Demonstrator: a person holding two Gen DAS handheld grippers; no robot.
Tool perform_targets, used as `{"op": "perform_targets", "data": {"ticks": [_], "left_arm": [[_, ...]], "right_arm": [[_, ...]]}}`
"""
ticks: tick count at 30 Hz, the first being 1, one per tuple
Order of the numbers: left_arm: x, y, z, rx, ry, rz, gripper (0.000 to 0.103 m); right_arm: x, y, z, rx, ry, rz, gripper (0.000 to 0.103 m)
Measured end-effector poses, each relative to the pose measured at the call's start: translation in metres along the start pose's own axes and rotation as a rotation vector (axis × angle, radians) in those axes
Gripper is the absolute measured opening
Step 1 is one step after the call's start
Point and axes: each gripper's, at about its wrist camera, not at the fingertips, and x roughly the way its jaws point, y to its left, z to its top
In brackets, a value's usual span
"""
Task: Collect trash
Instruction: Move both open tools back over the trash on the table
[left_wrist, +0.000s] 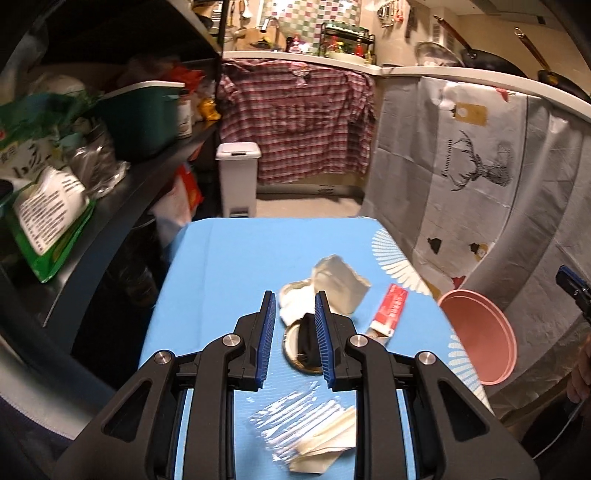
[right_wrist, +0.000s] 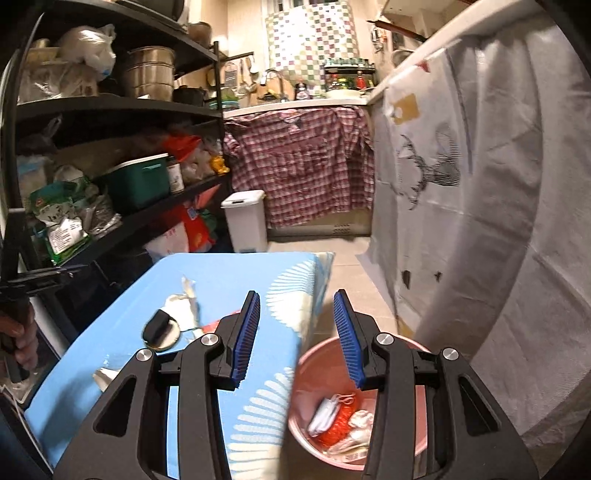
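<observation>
A: Item one, the grippers?

B: The left gripper (left_wrist: 294, 341) is hanging over the blue table (left_wrist: 229, 266) with its jaws standing apart and nothing between the pads. The right gripper (right_wrist: 300, 339) is hanging over the gap between the table edge and the pink bin (right_wrist: 306, 363), jaws wider apart, also holding nothing.

A: Item two, trash lying on the table?

B: Seen from the left gripper: a round metal lid (left_wrist: 295, 349) with a black piece (left_wrist: 306, 338) on it is lying just ahead, partly hidden behind the right-hand finger. Crumpled white paper (left_wrist: 340, 284) is sitting beyond the fingertips. A red-and-white wrapper (left_wrist: 391, 310) is lying ahead and to the right. A clear plastic bag of white sticks (left_wrist: 295, 421) and a folded cream paper (left_wrist: 325, 446) are lying beneath the gripper, nearest the camera.

A: Item three, the bin?

B: It is standing on the floor just beside the table, directly under the right gripper's right-hand finger. It is holding a white mask (right_wrist: 325, 413), something orange-red (right_wrist: 338, 424) and pale crumpled scraps (right_wrist: 360, 419).

A: Surroundings?

B: A white pedal bin (right_wrist: 245, 221) is standing far ahead of both tools.
</observation>
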Motion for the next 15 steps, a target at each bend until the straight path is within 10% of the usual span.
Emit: {"op": "perform_targets", "data": {"ticks": [10, 15], "left_arm": [[-0.003, 0.028, 0.002, -0.052, -0.010, 0.038, 0.022], [-0.004, 0.035, 0.004, -0.068, -0.024, 0.033, 0.022]], "right_arm": [[0.035, 0.055, 0.003, -0.036, 0.054, 0.063, 0.044], [0.067, 0.079, -0.004, -0.039, 0.120, 0.081, 0.060]]}}
